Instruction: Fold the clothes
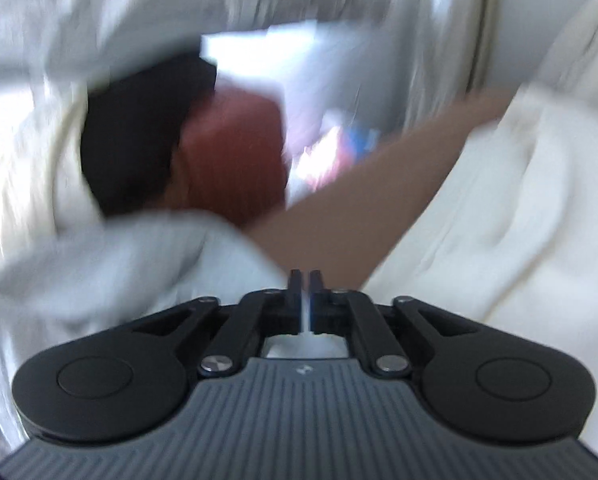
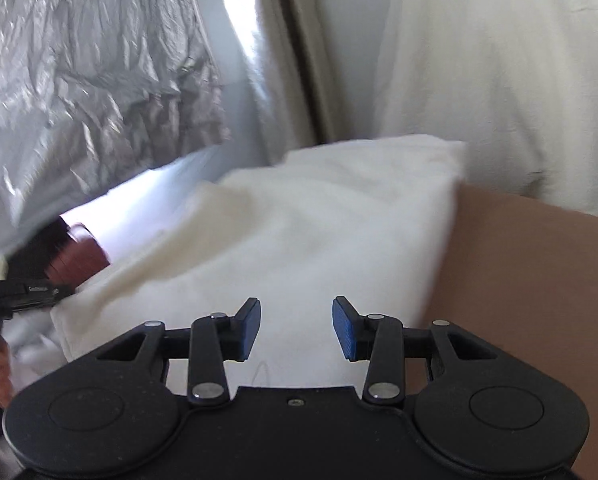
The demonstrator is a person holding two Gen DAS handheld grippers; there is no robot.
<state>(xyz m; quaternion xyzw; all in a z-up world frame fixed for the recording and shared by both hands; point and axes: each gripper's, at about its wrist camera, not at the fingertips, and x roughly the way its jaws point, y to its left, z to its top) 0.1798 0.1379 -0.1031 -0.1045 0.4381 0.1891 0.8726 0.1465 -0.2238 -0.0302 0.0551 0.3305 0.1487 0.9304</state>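
The left tool (image 1: 305,280) is pinched closed on a thin fold of the white cotton garment (image 1: 499,208), its 2 fingers almost touching. The right tool (image 2: 296,328) hangs with its jaws spread, blue pads (image 2: 345,330) empty, just above the same garment (image 2: 291,232), which lies bunched on the brown worktop (image 2: 531,280). Crinkled silver foil sheeting (image 2: 79,80) hangs behind.

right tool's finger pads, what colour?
Blue, ribbed pads on the right tool; clearest in the right wrist view.
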